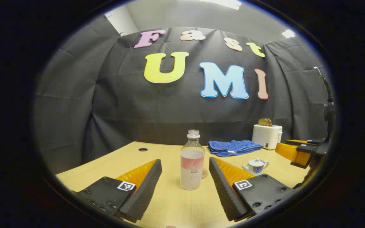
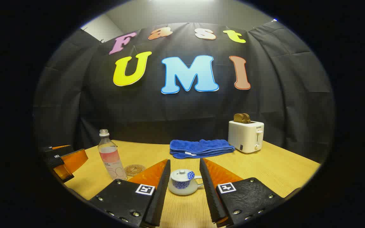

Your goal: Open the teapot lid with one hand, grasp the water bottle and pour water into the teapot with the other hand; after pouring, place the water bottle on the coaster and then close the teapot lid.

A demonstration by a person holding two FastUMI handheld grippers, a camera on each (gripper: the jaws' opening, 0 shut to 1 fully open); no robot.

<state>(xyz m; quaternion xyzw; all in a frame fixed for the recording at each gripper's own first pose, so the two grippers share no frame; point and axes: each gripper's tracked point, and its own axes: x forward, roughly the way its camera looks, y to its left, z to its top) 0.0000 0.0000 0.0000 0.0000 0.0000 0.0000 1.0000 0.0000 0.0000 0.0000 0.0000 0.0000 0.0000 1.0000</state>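
Observation:
A clear water bottle (image 1: 192,161) with a pink label and no cap stands upright on the wooden table, between the spread fingers of my left gripper (image 1: 185,167), which is open and not touching it. A small white teapot with blue pattern (image 2: 182,181), lid on, sits between the fingers of my right gripper (image 2: 184,171), also open with gaps on both sides. The round coaster (image 2: 135,169) lies just right of the bottle (image 2: 109,155). The teapot (image 1: 256,166) and the right gripper (image 1: 296,152) appear at the right of the left gripper view.
A folded blue towel (image 2: 200,148) lies at the back of the table (image 2: 280,171). A white toaster (image 2: 246,136) holding bread stands to its right. The left gripper (image 2: 65,161) shows at the left edge of the right gripper view.

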